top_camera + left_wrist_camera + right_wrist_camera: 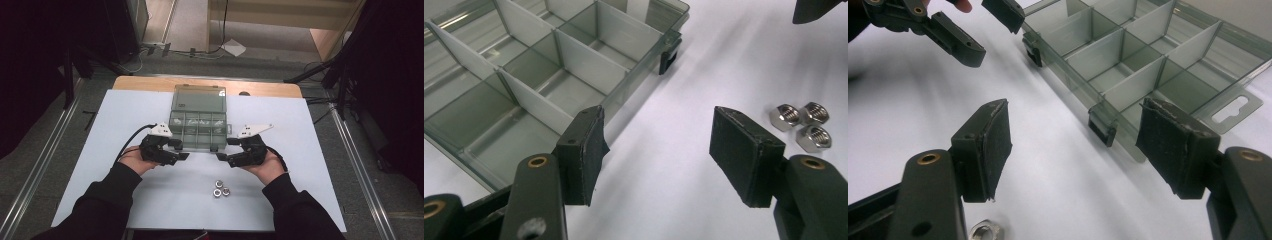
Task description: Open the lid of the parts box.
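Smoke-grey clear plastic makes up the compartment box (198, 131), which lies open at the middle of the white tabletop (300, 150), its lid (199, 98) folded flat behind it, thin pale dividers splitting the tray into a grid of small cells and two dark latches on its near edge. Three shiny hex nuts (220, 189) sit bunched together on the tabletop just in front of the box. The left hand-held gripper (183, 156) and the right hand-held gripper (222, 156) hover at the box's near corners, each with jaws spread wide and holding nothing.
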### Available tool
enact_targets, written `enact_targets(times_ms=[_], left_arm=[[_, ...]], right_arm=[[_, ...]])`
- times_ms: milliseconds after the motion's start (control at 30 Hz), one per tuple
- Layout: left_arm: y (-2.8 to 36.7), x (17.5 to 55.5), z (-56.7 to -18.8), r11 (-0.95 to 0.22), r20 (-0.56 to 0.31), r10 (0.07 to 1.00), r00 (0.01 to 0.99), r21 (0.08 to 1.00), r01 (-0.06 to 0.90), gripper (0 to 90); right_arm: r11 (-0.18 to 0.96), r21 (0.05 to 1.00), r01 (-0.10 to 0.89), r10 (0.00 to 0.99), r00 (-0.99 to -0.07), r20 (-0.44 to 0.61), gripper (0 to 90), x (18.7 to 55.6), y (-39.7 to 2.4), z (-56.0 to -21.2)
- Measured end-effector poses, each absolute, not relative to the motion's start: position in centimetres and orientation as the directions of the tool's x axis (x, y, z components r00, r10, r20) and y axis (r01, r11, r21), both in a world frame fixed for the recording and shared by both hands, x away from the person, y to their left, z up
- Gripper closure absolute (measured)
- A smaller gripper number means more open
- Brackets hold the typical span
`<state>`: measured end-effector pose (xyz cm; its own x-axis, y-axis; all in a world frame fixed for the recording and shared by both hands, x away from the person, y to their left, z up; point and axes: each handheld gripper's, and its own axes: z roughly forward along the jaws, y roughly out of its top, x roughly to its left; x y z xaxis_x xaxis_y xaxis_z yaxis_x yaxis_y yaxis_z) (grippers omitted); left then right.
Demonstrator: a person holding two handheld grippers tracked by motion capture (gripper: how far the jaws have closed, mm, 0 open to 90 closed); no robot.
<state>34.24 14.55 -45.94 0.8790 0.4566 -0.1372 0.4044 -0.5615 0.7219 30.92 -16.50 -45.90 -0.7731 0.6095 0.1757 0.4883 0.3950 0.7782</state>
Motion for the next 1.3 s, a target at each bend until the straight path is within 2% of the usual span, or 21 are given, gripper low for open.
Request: enact_targets(times_ms=[433,1300], left_arm=[[15.5,32.3,-45.7,-0.584,-0.131,0.421,0.898,0.718,0.379,38.7],[16.9,30.3,-46.0,-0.589,-0.135,0.413,0.901,0.715,0.377,38.6]], right_arm=[[0.398,0.784,0.476,0.578,-0.794,0.189,30.9,28.9,-17.1,-45.9],[0.413,0.771,0.485,0.564,-0.801,0.201,34.3,26.7,-17.8,-46.9]])
